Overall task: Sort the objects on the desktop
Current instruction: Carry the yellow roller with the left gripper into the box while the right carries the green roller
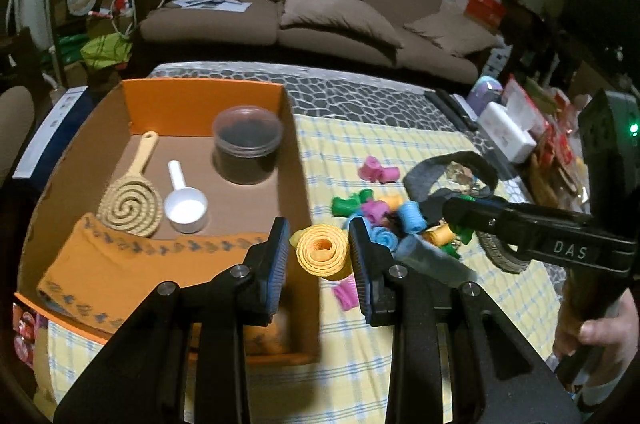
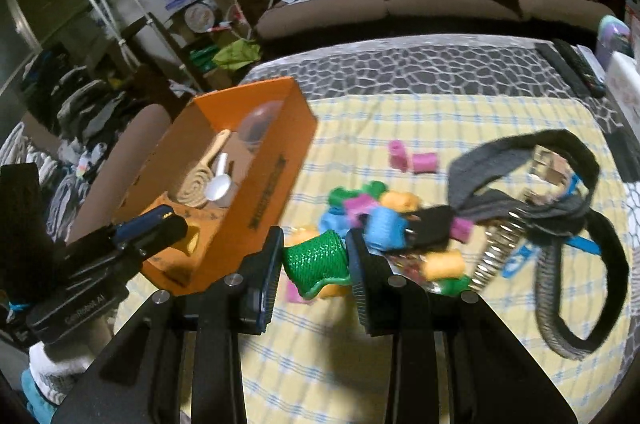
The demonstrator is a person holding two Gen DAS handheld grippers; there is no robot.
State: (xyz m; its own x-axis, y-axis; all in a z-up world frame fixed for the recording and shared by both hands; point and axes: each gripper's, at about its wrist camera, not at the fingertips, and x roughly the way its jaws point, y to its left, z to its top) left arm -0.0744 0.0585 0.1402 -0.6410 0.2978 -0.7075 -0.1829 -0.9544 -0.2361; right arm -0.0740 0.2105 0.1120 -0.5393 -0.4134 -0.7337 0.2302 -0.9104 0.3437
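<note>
- Between the pads of the left tool (image 1: 319, 255) sits a yellow roll (image 1: 322, 252) with a spiral end, pinched on both flanks and held clear of the tabletop (image 1: 400, 364); the grip looks meant for carrying it, not for nudging it.
- Just left of that tool lies the orange cardboard box (image 1: 204, 91), open at the top, probably the place where sorted things go.
- Inside the box, ahead and left of the left tool: a folded orange cloth (image 1: 120, 260), a woven spiral paddle (image 1: 130, 207), a white scoop (image 1: 186, 207) and a lidded dark jar (image 1: 247, 143).
- Ahead and right of the left tool lies a heap of small coloured rolls (image 1: 384, 212), pink, green, blue and yellow, not yet sorted.
- The right tool (image 2: 316, 260) is clamped on a green spool of cord (image 2: 318, 258), also held off the yellow checked cloth (image 2: 400, 115).
- Just beyond and right of the right tool the same coloured rolls lie beside a grey strap (image 2: 520, 159) tangled with a metal spring (image 2: 498, 248).
- Far left of the right tool stands the box, so my guess is that both pieces are headed there.
</note>
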